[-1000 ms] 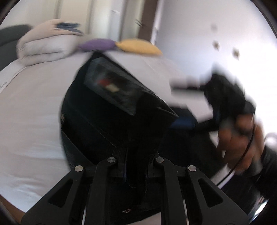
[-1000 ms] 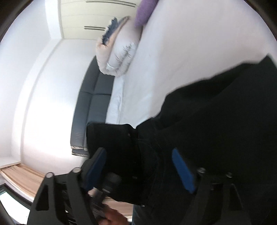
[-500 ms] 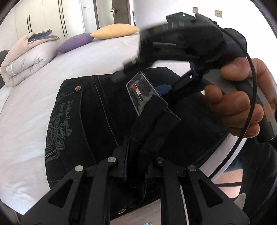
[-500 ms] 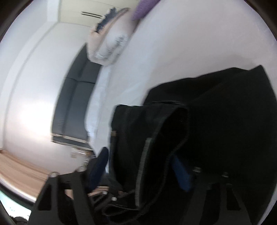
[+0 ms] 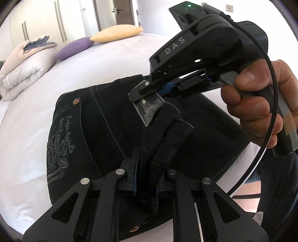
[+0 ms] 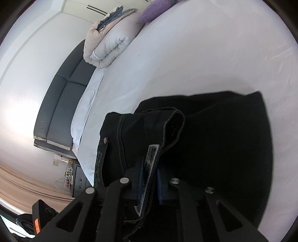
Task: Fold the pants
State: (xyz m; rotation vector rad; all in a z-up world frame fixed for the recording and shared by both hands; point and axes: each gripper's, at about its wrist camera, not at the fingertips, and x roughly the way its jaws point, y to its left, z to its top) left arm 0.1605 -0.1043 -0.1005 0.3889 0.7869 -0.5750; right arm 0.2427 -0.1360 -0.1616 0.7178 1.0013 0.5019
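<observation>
Through my left wrist camera, the left gripper (image 5: 147, 178) is clenched on a bunched fold of the black jeans' (image 5: 83, 134) waistband, the dark denim rising in a ridge out of the pinch. The jeans lie folded on the white bed (image 5: 28, 111), with a copper rivet and grey embroidery showing on the pocket to the left. Just past my fingers, the right gripper (image 5: 136, 93) reaches in from the upper right, its tip touching the grey brand patch (image 5: 149, 108) on the waistband; a bare hand (image 5: 260, 104) wraps its handle, and a black cable (image 5: 273, 104) curves across that hand. At the far side of the bed sit a yellow pillow (image 5: 117, 33), a purple pillow (image 5: 74, 48) and a rolled white duvet (image 5: 24, 72). In my right wrist camera, the right gripper (image 6: 149, 184) is grasping the waistband edge-on, the patch's pale edge (image 6: 151, 167) standing between the blue pads (image 6: 163, 189). The jeans (image 6: 214, 149) spread dark across the bed (image 6: 204, 55) ahead of it, waistband curling up in a loop. Beyond lie the duvet (image 6: 109, 46), the purple pillow (image 6: 156, 9) and a dark grey sofa (image 6: 61, 104) against the wall.
</observation>
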